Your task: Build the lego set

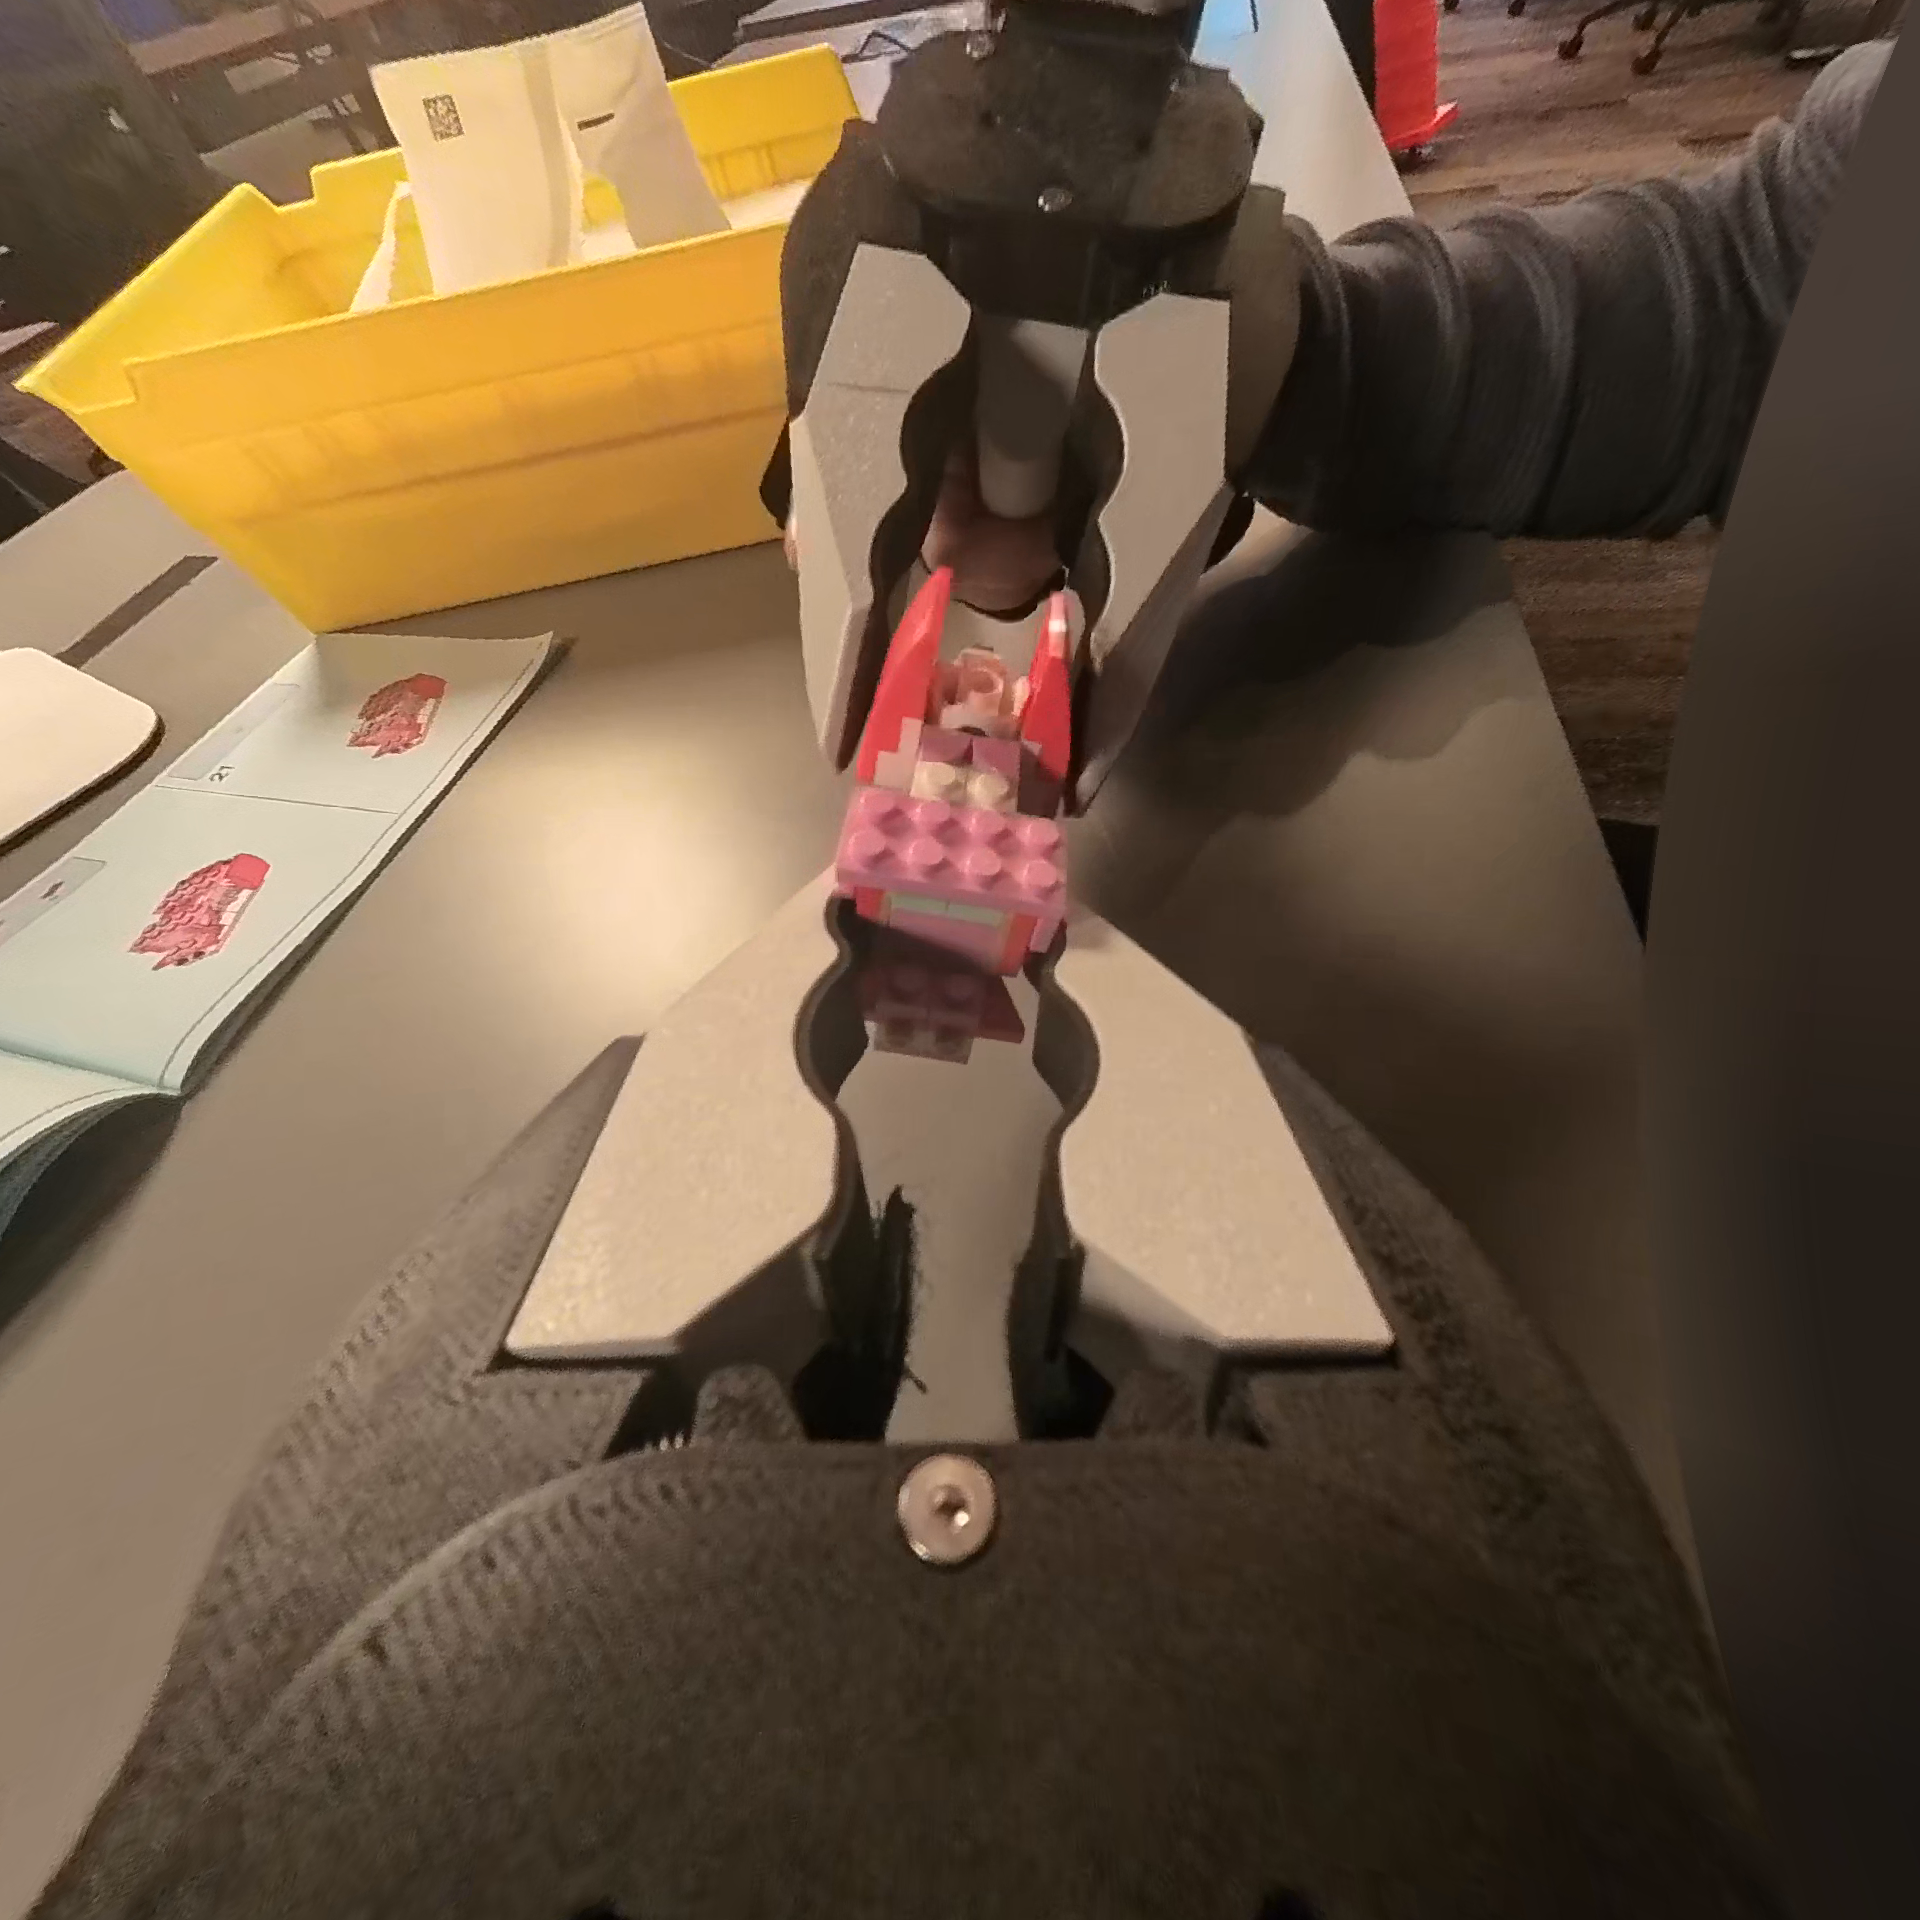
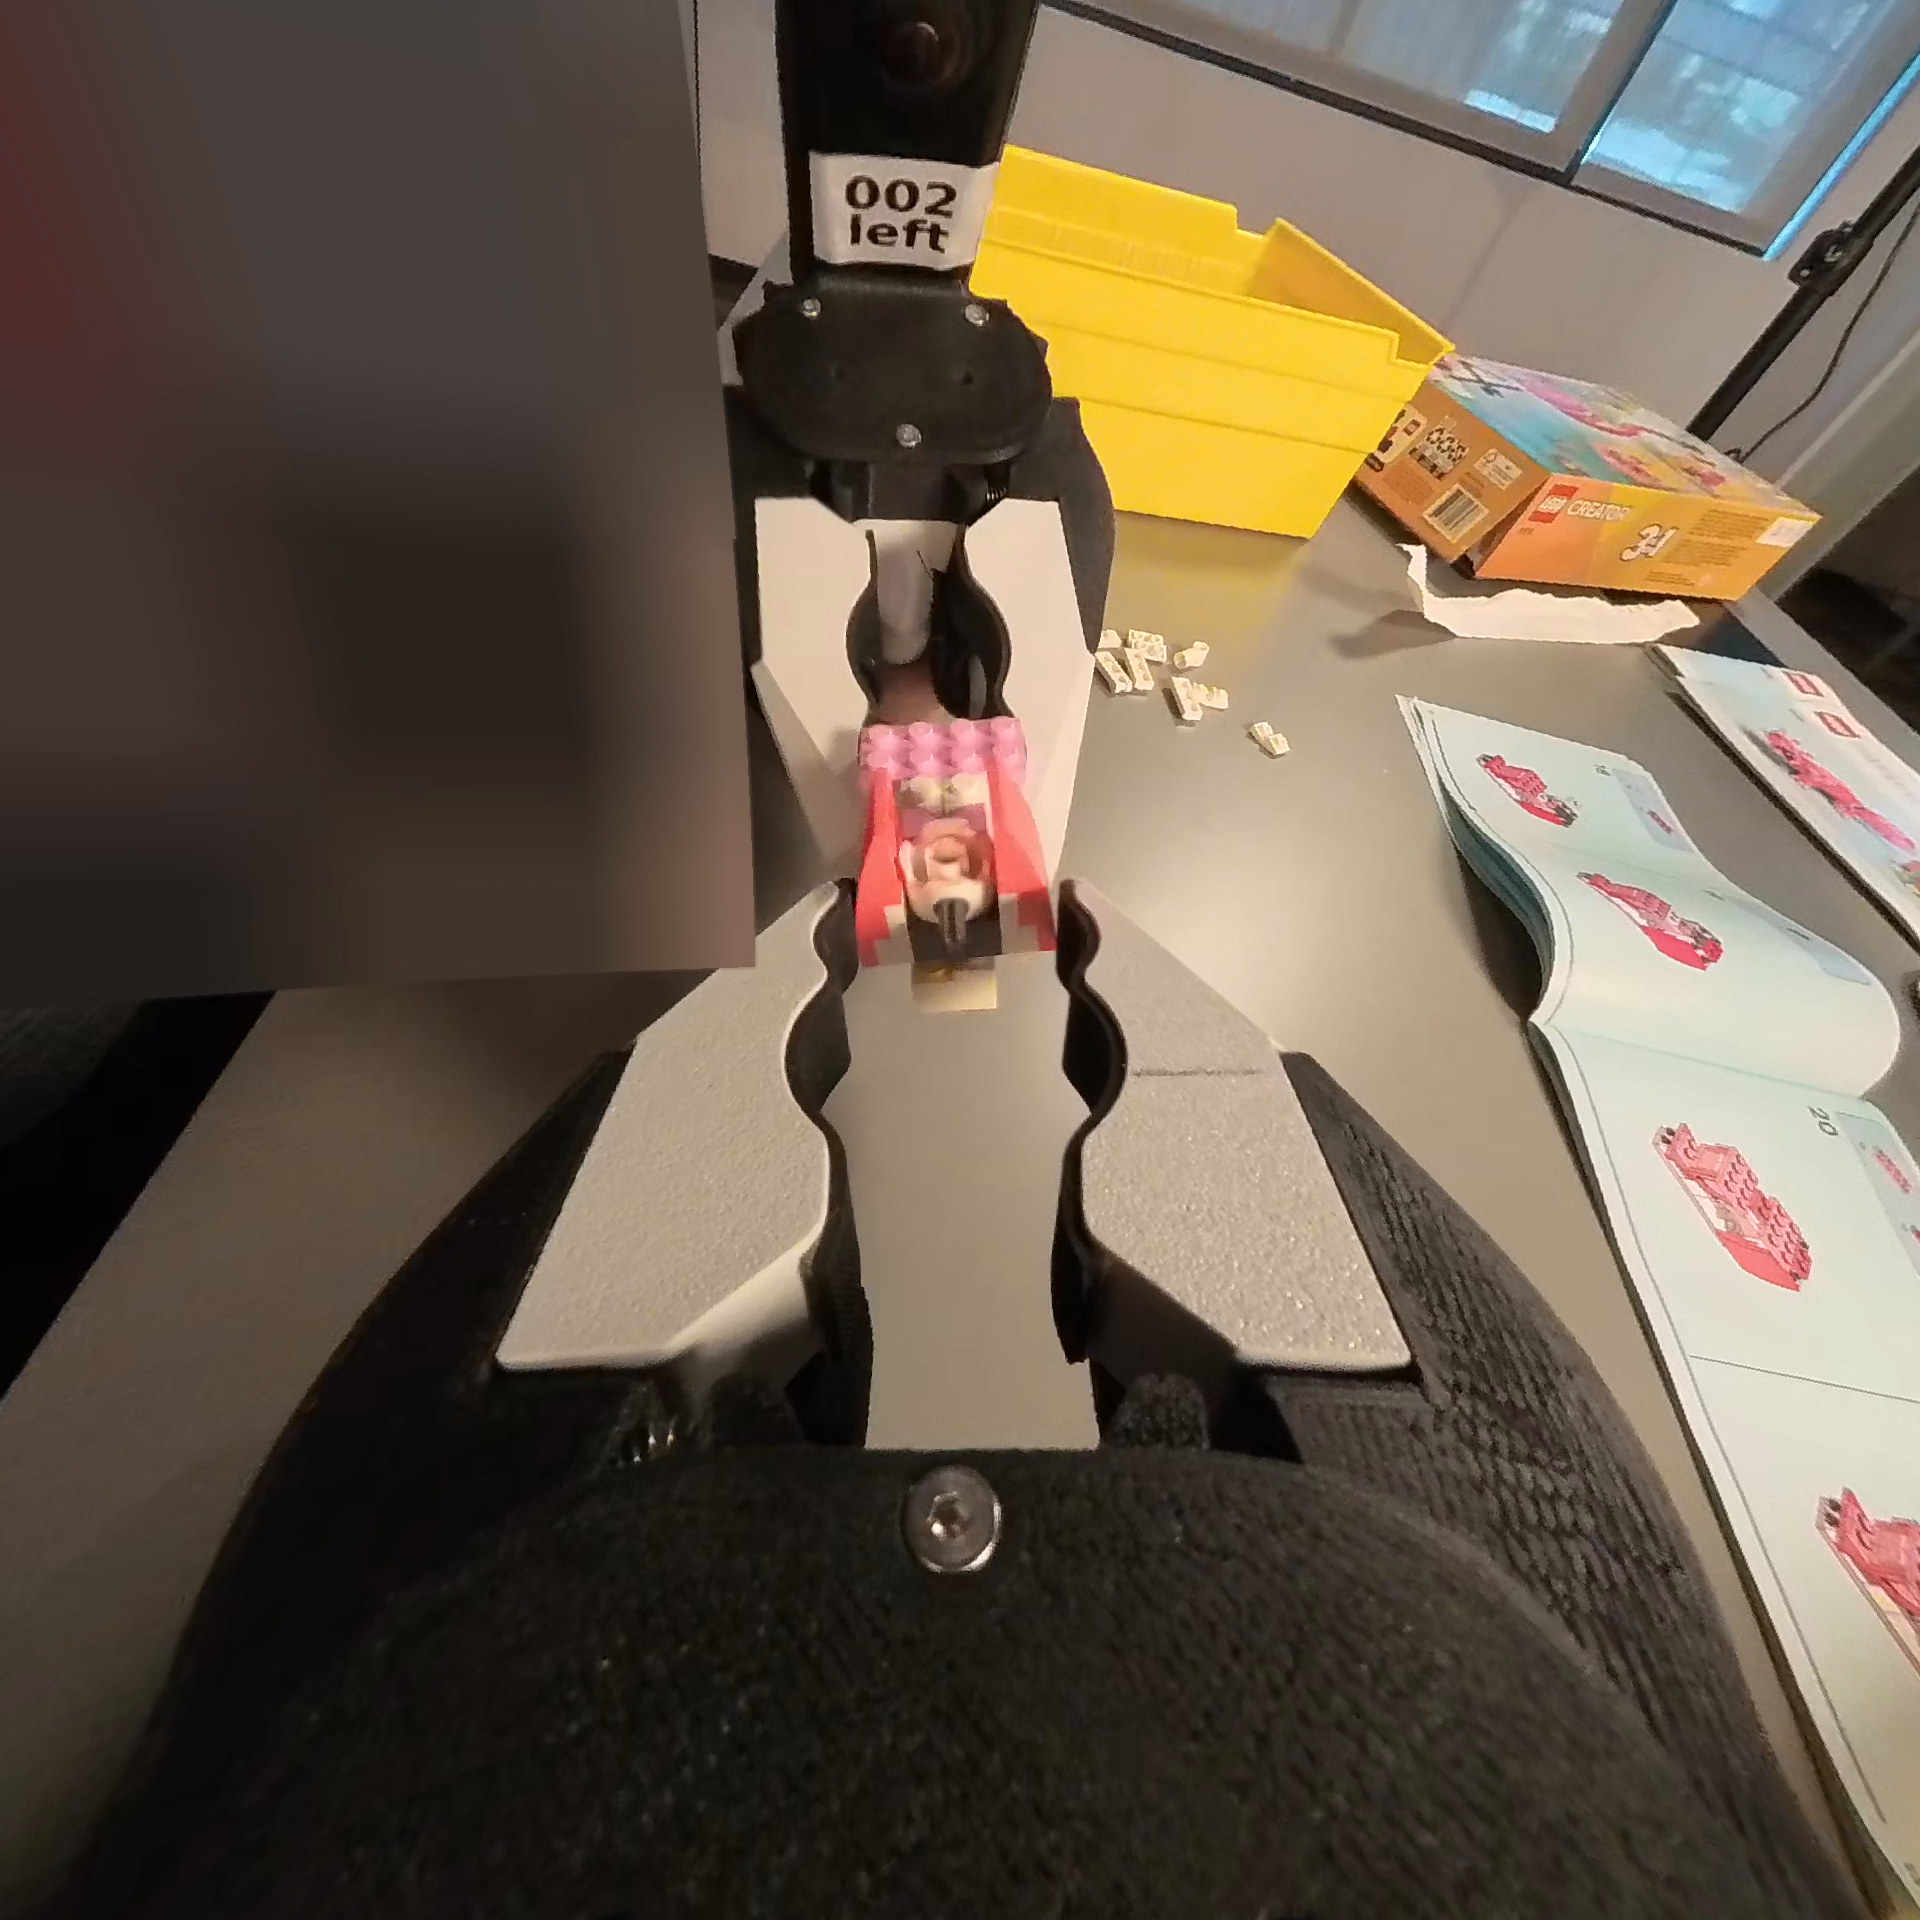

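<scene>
A small brick model (image 1: 951, 862), pink studded at one end with red sloped sides at the other, hangs above the grey table (image 1: 582, 831) between my two grippers, which face each other. My left gripper (image 1: 951, 925) is shut on the pink end. My right gripper (image 2: 956, 904) is shut on the red end of the model (image 2: 951, 883). The right gripper (image 1: 966, 774) also shows in the left wrist view, held by a person's hand with a dark sleeve (image 1: 1507, 364). The left gripper (image 2: 940, 831) shows in the right wrist view.
A yellow bin (image 1: 468, 416) with white bags (image 1: 520, 156) stands behind the grippers. An open instruction booklet (image 2: 1714, 1091) lies on the table (image 2: 1299, 831). Loose white bricks (image 2: 1164, 665) lie near the bin (image 2: 1195, 364). A toy box (image 2: 1590, 488) sits farther back. My two grippers' fingertips are within a few centimetres of each other.
</scene>
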Demonstrator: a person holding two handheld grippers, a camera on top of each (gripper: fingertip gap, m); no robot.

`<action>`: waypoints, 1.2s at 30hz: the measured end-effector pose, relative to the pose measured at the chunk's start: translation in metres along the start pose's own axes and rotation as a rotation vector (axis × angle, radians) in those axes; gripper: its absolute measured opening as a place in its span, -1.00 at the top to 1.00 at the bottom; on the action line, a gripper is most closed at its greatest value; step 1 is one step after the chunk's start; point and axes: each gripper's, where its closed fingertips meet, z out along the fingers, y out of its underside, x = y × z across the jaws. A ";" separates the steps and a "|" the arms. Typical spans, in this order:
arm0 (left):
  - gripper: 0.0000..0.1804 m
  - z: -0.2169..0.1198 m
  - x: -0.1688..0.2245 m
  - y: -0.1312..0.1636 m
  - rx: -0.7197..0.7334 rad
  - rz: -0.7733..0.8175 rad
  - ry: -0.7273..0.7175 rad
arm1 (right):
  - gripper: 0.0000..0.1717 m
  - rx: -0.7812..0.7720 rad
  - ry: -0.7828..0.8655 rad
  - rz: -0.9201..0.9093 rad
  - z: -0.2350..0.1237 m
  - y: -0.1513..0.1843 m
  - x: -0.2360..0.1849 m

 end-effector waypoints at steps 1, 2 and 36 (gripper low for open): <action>0.70 0.000 0.001 -0.001 0.003 -0.003 0.004 | 0.57 0.000 0.000 0.002 0.000 0.000 0.000; 0.70 0.001 0.001 -0.001 0.006 -0.005 0.006 | 0.56 0.001 -0.001 0.004 0.001 0.000 0.000; 0.70 -0.007 0.023 -0.017 0.078 -0.188 0.260 | 0.13 -0.157 0.290 -0.795 -0.026 -0.015 -0.026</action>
